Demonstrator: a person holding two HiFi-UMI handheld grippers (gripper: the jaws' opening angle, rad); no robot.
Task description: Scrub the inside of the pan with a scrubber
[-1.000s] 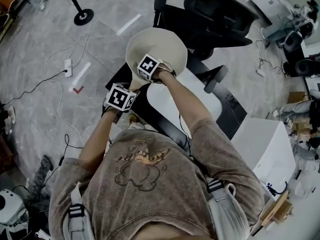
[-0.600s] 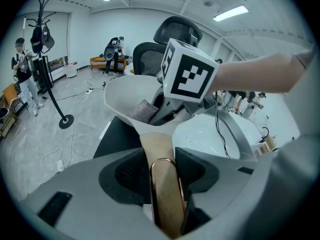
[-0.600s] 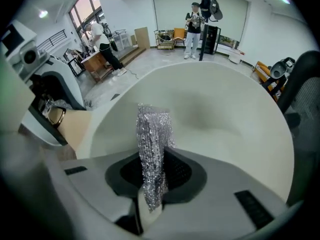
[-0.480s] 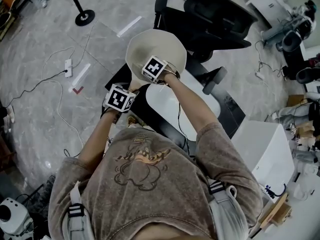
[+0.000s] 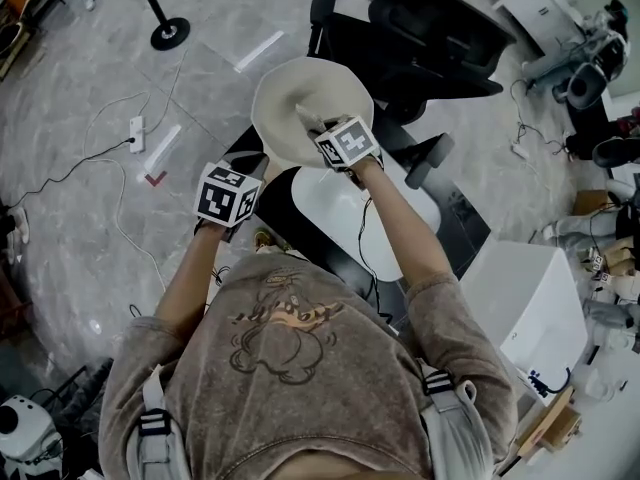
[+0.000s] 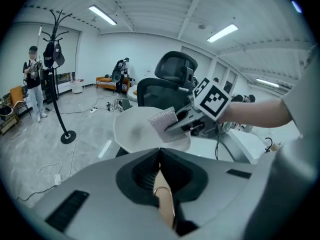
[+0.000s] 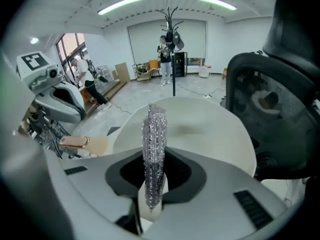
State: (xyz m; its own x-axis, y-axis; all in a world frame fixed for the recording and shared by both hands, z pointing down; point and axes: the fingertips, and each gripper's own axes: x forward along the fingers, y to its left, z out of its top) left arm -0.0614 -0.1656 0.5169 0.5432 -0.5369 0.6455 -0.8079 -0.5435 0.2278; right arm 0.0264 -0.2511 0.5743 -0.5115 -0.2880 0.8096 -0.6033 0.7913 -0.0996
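A cream pan [image 5: 290, 93] stands on the black table edge; it also shows in the left gripper view [image 6: 132, 129] and the right gripper view [image 7: 205, 129]. My right gripper [image 5: 318, 128] hangs over the pan's near side, shut on a silver mesh scrubber [image 7: 154, 144] that stands upright between its jaws; the scrubber [image 6: 162, 120] hovers just above the pan's inside. My left gripper [image 6: 160, 156] has just been closing. The pan's tan handle [image 6: 164, 201], with a copper ring, lies between its jaws, and they are shut on it. The handle [image 7: 82, 144] points left towards the left gripper [image 7: 52, 101].
A black office chair [image 5: 430, 28] stands right behind the pan. A white tabletop [image 5: 350, 203] lies under my right arm, with a white box [image 5: 530, 298] to the right. A coat stand's base [image 5: 167, 33], a power strip [image 5: 137, 133] and cables are on the floor at left.
Both grippers have come up towards the camera. The right one has shifted right and turned, so the scrubber now shows over the pan. The left one has drifted left.
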